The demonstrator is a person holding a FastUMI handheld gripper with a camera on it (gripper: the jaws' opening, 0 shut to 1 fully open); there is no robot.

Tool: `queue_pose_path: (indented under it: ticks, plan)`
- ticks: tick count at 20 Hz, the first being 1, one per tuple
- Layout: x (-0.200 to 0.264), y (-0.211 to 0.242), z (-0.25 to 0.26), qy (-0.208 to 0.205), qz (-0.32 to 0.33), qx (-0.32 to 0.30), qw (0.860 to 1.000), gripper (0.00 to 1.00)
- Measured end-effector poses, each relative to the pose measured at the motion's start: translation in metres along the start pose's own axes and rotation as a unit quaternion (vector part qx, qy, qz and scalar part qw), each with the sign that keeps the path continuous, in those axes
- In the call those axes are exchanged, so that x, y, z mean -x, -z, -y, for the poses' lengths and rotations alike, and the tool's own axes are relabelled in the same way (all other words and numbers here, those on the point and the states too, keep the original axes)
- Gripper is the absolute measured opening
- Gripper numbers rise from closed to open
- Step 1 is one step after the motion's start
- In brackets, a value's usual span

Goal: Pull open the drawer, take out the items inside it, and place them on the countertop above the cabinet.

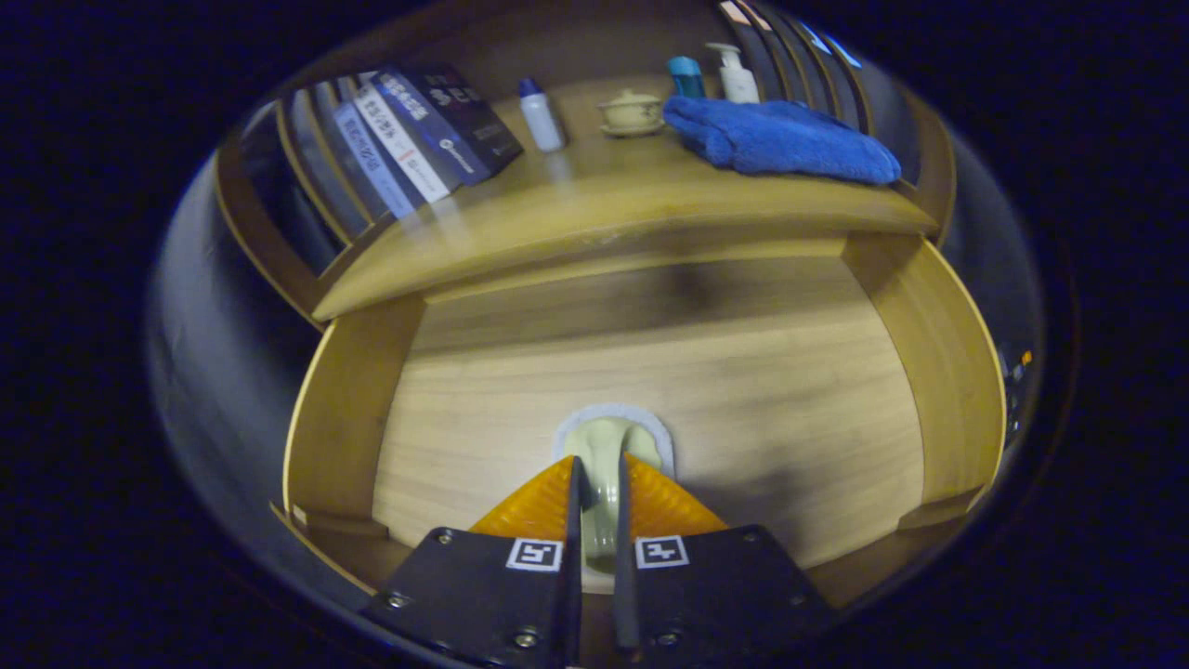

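the gripper (599, 478) reaches down into the open drawer (650, 372), its fingers clamped on a pale green ceramic piece (606, 444) resting on a white coaster (568, 427) on the drawer floor; the countertop (594, 218) lies beyond.

Drawer (650, 372) floor bare around the fingers (599, 483). Worktop (594, 209) centre free; books (409, 130), bottle (541, 113), lidded cup (632, 111), blue towel (780, 139) crowd the back.

Home-like booth, wooden cabinet countertop (594, 200) with books (418, 130), toiletry bottles (541, 114), folded blue towel (780, 139)
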State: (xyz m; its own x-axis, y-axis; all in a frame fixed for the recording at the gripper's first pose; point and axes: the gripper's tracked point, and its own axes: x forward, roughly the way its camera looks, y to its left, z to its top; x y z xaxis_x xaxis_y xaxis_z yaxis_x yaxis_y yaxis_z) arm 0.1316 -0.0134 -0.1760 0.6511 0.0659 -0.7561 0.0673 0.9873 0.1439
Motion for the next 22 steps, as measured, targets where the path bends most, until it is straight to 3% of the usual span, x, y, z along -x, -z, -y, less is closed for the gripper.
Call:
queue_pose_path:
  ticks: [4,8,14,17,22]
  plan:
    - [0.038,-0.040,-0.012,-0.013,0.077,0.016,0.997,0.15]
    - [0.079,-0.097,-0.021,-0.012,0.177,0.036,0.983,0.15]
    - [0.146,-0.180,-0.041,-0.022,0.346,0.043,0.937,0.14]
    - [0.142,-0.211,-0.048,-0.022,0.381,0.043,0.923,0.14]
    - [0.082,-0.232,-0.040,0.011,0.361,0.051,0.931,0.14]
